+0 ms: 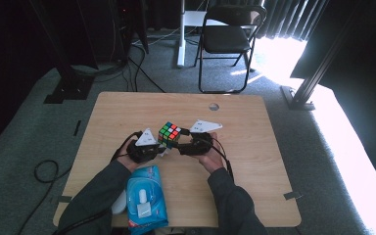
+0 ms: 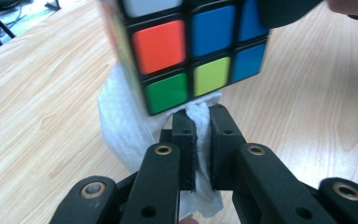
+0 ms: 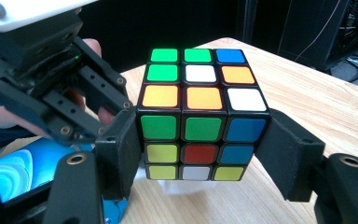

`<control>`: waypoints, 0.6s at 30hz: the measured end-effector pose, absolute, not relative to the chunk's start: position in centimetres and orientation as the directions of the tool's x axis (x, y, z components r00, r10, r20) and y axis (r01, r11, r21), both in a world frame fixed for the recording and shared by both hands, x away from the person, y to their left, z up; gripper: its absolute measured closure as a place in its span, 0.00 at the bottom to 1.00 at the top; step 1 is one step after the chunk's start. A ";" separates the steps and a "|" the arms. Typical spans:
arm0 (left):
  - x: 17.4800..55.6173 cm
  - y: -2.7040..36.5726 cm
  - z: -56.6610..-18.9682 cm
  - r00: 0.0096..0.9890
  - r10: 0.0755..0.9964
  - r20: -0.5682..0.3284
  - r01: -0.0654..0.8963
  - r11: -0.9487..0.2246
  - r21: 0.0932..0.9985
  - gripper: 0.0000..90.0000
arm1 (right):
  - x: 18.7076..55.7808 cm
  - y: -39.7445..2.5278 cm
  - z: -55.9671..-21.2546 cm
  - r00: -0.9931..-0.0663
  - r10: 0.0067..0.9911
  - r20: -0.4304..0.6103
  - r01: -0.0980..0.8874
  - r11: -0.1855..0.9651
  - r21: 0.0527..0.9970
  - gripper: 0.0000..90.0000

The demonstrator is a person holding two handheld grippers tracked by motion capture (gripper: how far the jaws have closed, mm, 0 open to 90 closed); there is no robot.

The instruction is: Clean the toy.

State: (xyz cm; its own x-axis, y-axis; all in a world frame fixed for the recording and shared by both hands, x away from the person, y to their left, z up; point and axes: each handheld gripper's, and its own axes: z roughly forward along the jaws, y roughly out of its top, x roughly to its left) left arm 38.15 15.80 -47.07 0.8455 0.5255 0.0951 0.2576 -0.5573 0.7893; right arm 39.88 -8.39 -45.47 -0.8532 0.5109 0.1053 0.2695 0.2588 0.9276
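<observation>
Cube clamped in right tongs, wipe beneath

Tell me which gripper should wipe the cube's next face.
Left, probably. The left gripper already pinches the white wipe against the cube, while the right gripper is clamped on its sides, steadying it.

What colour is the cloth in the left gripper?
White; the cloth shows best in the left gripper view, pinched in the left gripper.

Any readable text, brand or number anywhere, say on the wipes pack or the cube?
None readable.
Wipes pack: blue print, too small and blurred to read.
Cube: plain coloured stickers, no lettering on the faces in view.
Wipe: blank white.
</observation>
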 end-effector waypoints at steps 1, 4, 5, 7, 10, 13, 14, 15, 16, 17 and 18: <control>38.2 16.0 -47.1 0.841 0.533 0.092 0.263 -0.552 0.791 0.93 | 39.9 -8.4 -45.5 -0.854 0.510 0.106 0.270 0.258 0.928 0.38; 38.4 16.5 -47.1 0.831 0.550 0.085 0.274 -0.537 0.798 0.93 | 39.8 -8.6 -45.5 -0.854 0.509 0.110 0.272 0.256 0.928 0.38; 38.5 16.7 -47.1 0.826 0.558 0.081 0.279 -0.529 0.801 0.93 | 39.8 -8.6 -45.5 -0.854 0.509 0.112 0.274 0.255 0.927 0.38; 38.5 17.0 -47.2 0.816 0.572 0.079 0.284 -0.518 0.807 0.93 | 39.8 -8.7 -45.5 -0.854 0.507 0.113 0.273 0.254 0.928 0.38; 38.6 17.2 -47.3 0.808 0.584 0.077 0.291 -0.509 0.810 0.93 | 39.8 -8.8 -45.6 -0.852 0.510 0.117 0.276 0.249 0.928 0.38; 38.6 17.0 -47.3 0.809 0.583 0.077 0.290 -0.510 0.810 0.93 | 39.8 -8.8 -45.6 -0.851 0.511 0.118 0.278 0.249 0.928 0.38; 38.5 16.9 -47.3 0.811 0.579 0.078 0.288 -0.512 0.809 0.93 | 39.8 -8.7 -45.6 -0.852 0.510 0.119 0.278 0.248 0.928 0.38; 38.5 16.8 -47.3 0.817 0.571 0.082 0.283 -0.521 0.806 0.93 | 39.8 -8.7 -45.7 -0.852 0.510 0.118 0.277 0.248 0.928 0.38; 38.5 16.8 -47.3 0.820 0.566 0.082 0.280 -0.523 0.805 0.93 | 39.9 -8.6 -45.7 -0.852 0.510 0.119 0.277 0.246 0.929 0.38; 38.4 16.7 -47.2 0.823 0.561 0.083 0.277 -0.526 0.804 0.93 | 39.9 -8.6 -45.7 -0.852 0.510 0.120 0.278 0.246 0.929 0.38; 38.4 16.6 -47.2 0.827 0.556 0.085 0.274 -0.530 0.802 0.93 | 39.9 -8.5 -45.7 -0.852 0.509 0.123 0.280 0.244 0.929 0.38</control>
